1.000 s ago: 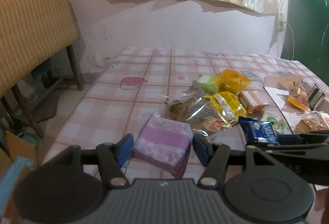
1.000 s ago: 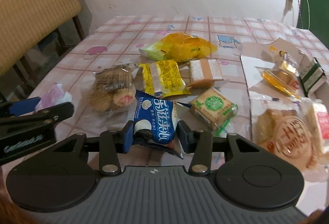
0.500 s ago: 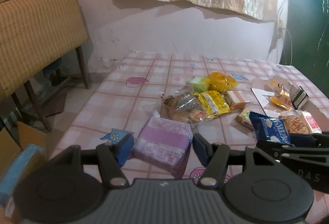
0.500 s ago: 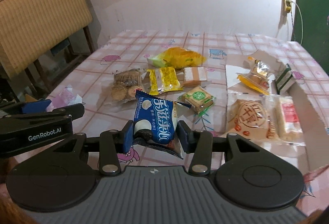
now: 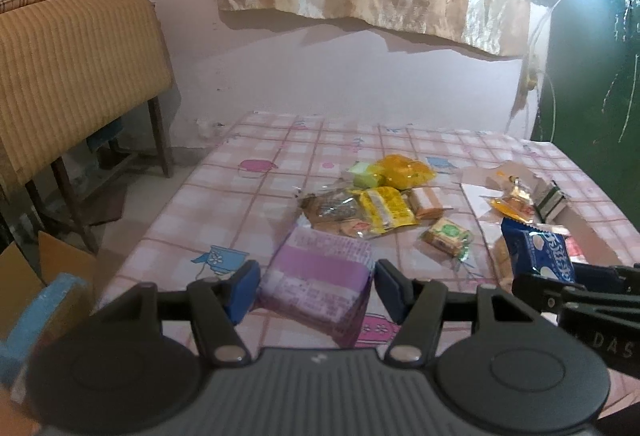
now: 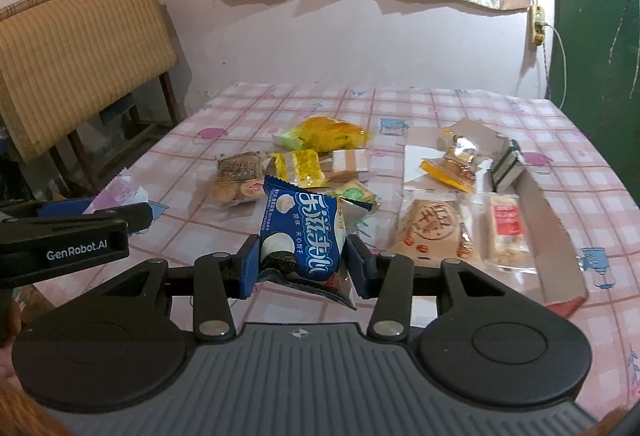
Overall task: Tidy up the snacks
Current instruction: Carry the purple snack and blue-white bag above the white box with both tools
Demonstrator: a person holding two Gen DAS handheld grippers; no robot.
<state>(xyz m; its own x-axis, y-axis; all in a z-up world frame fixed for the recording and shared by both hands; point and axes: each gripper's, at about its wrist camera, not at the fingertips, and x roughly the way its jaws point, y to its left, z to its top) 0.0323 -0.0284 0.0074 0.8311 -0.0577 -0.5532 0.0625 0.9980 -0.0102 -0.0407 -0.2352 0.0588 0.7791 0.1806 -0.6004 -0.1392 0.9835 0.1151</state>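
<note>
The left gripper [image 5: 316, 286] pinches a purple packet [image 5: 318, 278] between its jaws; the blue pads press on both of its sides and the packet hangs clear of the counter [image 5: 256, 203]. The right gripper [image 6: 301, 263] pinches a blue biscuit packet [image 6: 304, 236] in the same manner, upright between its jaws and off the surface.

Progress, judged from the layout:

1. Sorted: to the right of the right jaws lies an open cardboard box [image 6: 552, 236]. It holds 2 clear-wrapped cakes side by side at its near end, with an orange-wrapped snack [image 6: 452, 163] and a green-and-white carton [image 6: 508, 165] at its far end.
2. In transit: 2 packets, 1 in each gripper. Neither is placed yet.
3. Unsorted: a loose group lies ahead of both sets of jaws, between them and the far wall. It comprises a clear cookie pack [image 6: 236, 177], a yellow packet [image 6: 300, 167], a yellow bag [image 6: 328, 131] with a light green pack beside it, a tan wafer pack [image 6: 350, 163] and a green-labelled cracker pack [image 6: 354, 193].

The task appears less than half complete. Remaining work is likely to be placing both held packets, then clearing the loose group 1 or 2 items at a time. The box floor between its near and far contents looks bare.
</note>
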